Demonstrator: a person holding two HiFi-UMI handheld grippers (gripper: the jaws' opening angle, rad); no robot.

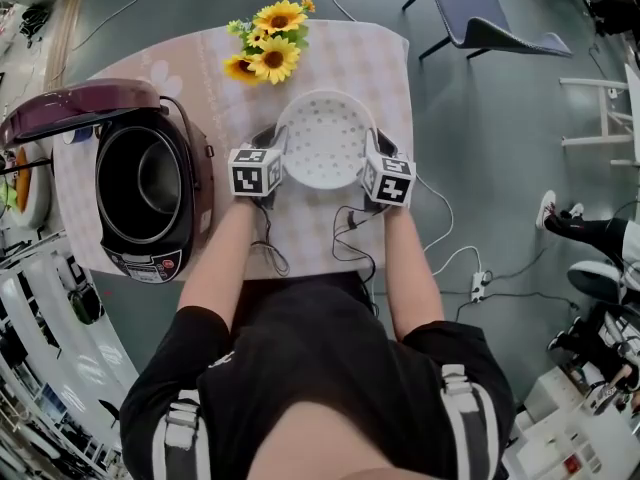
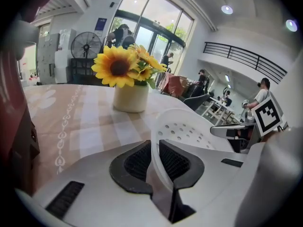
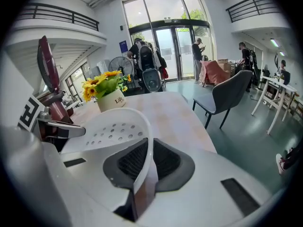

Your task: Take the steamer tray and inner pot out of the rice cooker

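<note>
Left gripper (image 2: 155,162): jaws closed on the near left rim of the steamer tray (image 2: 185,126); the thin white rim stands pinched between the black pads (image 2: 135,162).
Right gripper (image 3: 147,161): jaws likewise clamped on the tray's opposite rim, with the white edge running straight between the two pads.
Grip seen from the head view: the left gripper (image 1: 272,154) and the right gripper (image 1: 372,156) flank the tray, one on each side, both pointing away from the person.
Steamer tray (image 1: 323,140): round, white, perforated, held roughly level; it is out of the rice cooker (image 1: 196,183), just to the cooker's right, over the checked tablecloth (image 1: 375,63). Whether it touches the cloth cannot be told.
Inner pot (image 1: 140,183): still seated inside the rice cooker, dark and round, well apart from both grippers.
Lid (image 1: 75,108): raised, hinged at the cooker's far side.
Sunflowers (image 1: 270,48): in a pale vase (image 2: 130,97), beyond the cooker and to its right, just past the tray.
Chair (image 1: 480,18): on the floor, well to the cooker's right.
</note>
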